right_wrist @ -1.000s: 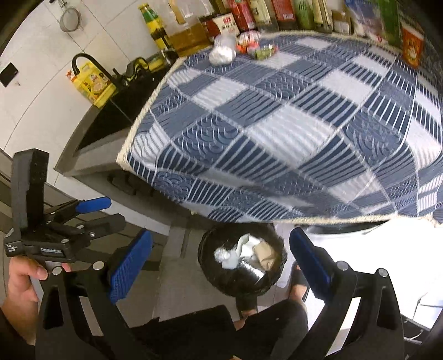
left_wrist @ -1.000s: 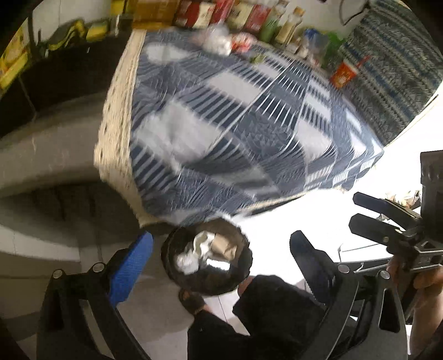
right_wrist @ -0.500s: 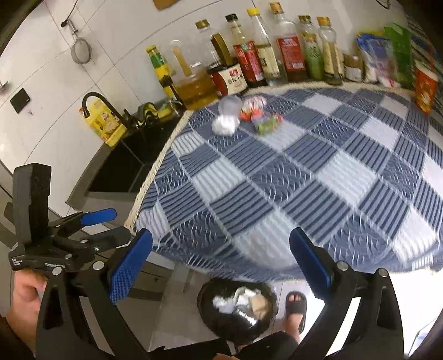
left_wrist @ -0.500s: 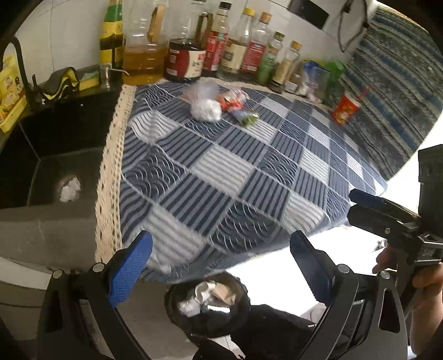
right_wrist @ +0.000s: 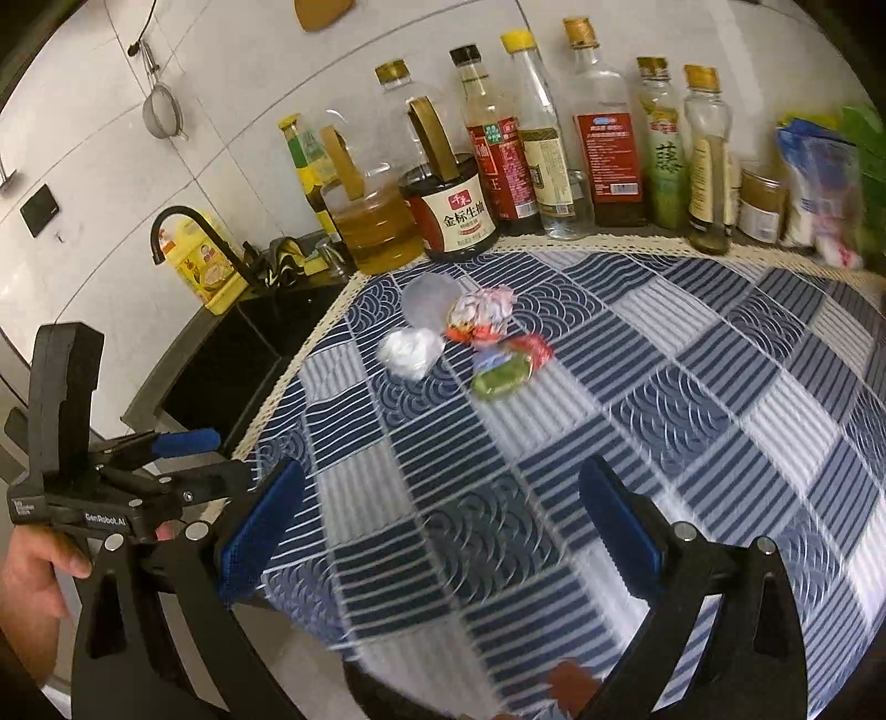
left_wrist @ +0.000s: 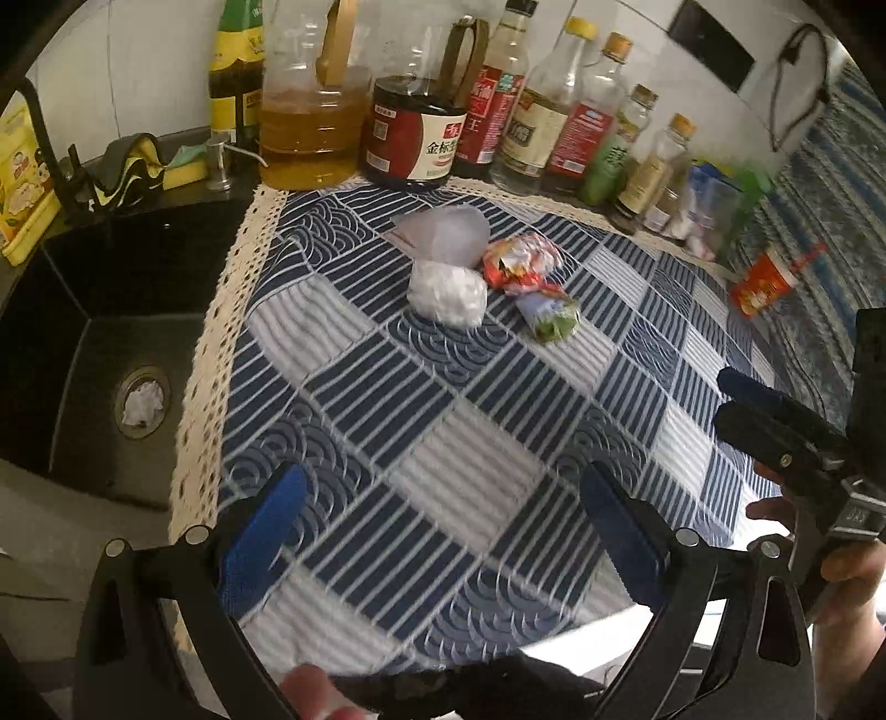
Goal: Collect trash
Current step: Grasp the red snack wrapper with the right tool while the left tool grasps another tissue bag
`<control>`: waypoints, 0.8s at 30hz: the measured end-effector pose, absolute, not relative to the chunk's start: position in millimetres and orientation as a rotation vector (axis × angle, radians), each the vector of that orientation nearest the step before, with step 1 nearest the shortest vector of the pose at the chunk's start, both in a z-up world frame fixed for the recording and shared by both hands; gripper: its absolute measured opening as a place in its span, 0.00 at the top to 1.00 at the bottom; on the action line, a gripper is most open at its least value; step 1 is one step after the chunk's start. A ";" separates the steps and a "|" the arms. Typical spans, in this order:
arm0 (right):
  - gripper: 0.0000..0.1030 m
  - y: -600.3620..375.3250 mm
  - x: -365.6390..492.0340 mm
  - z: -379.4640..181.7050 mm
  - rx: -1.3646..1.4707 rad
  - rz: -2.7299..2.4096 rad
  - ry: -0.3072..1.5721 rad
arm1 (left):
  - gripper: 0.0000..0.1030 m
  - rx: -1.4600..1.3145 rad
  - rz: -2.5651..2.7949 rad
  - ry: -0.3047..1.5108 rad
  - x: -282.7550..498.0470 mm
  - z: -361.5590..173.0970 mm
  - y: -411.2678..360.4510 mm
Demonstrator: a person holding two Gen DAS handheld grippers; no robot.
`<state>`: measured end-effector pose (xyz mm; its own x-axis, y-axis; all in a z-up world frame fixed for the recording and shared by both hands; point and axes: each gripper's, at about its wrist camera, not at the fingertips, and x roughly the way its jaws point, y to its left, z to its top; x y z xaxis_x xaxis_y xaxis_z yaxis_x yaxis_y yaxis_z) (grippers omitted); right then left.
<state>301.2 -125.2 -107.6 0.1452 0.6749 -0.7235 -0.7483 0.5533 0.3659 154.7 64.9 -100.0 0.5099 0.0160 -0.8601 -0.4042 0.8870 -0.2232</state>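
Both claws, the left gripper [left_wrist: 440,526] and the right gripper [right_wrist: 440,523], are wide apart and hold nothing, while the trash sits far off on the tablecloth [left_wrist: 454,443]: a soft white wad [left_wrist: 447,292], a clear bag [left_wrist: 443,232], a red wrapper [left_wrist: 520,260] and a green wrapper [left_wrist: 551,318], all probably light, crinkly and best pinched across the middle.

Dark rim of a container [left_wrist: 443,673] at the bottom edge of the left wrist view, mostly cut off and hidden behind the cloth's edge; contents not visible. Packets [right_wrist: 819,183] at far right of the right wrist view smeared by motion, labels unreadable. Red cup [left_wrist: 761,285] blurred, print illegible. White wad in sink drain [left_wrist: 141,401] too small to identify. Bottle tops [left_wrist: 332,16] cropped by the frame.
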 end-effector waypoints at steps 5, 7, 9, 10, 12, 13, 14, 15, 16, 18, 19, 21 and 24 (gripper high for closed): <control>0.05 -106.4 337.0 -124.7 -0.133 1.060 1.016 | 0.06 -0.422 0.285 1.016 191.5 -106.3 71.5; 0.05 -98.5 347.3 -131.9 -0.164 1.081 1.036 | 0.06 -0.418 0.297 1.019 203.2 -110.4 75.0; 0.05 -90.6 359.8 -138.9 -0.180 1.113 1.053 | 0.06 -0.422 0.310 1.037 215.2 -117.1 81.6; 0.05 -87.3 364.6 -141.4 -0.192 1.121 1.059 | 0.06 -0.427 0.314 1.037 220.3 -119.4 84.7; 0.05 -80.3 373.3 -146.8 -0.212 1.157 1.073 | 0.06 -0.434 0.304 1.038 230.2 -123.0 88.8; 0.05 -75.9 377.1 -149.7 -0.225 1.178 1.085 | 0.06 -0.437 0.287 1.035 235.0 -124.5 90.0; 0.05 -72.7 378.4 -151.3 -0.235 1.196 1.093 | 0.06 -0.431 0.279 1.029 238.0 -125.1 90.1; 0.05 -68.5 380.7 -153.1 -0.248 1.218 1.095 | 0.06 -0.416 0.275 1.028 243.1 -127.0 90.8; 0.05 -65.0 381.9 -154.3 -0.265 1.227 1.086 | 0.06 -0.408 0.268 1.031 247.2 -129.2 91.4; 0.05 -57.6 383.8 -157.8 -0.303 1.242 1.078 | 0.06 -0.414 0.254 1.043 254.4 -134.3 93.8; 0.05 -54.6 384.6 -159.9 -0.315 1.253 1.082 | 0.06 -0.411 0.251 1.050 258.1 -136.9 95.4; 0.05 -49.0 387.4 -163.4 -0.329 1.264 1.090 | 0.06 -0.392 0.250 1.064 264.7 -140.3 97.8; 0.05 -43.4 391.0 -167.3 -0.338 1.292 1.109 | 0.06 -0.385 0.256 1.064 271.2 -142.8 102.1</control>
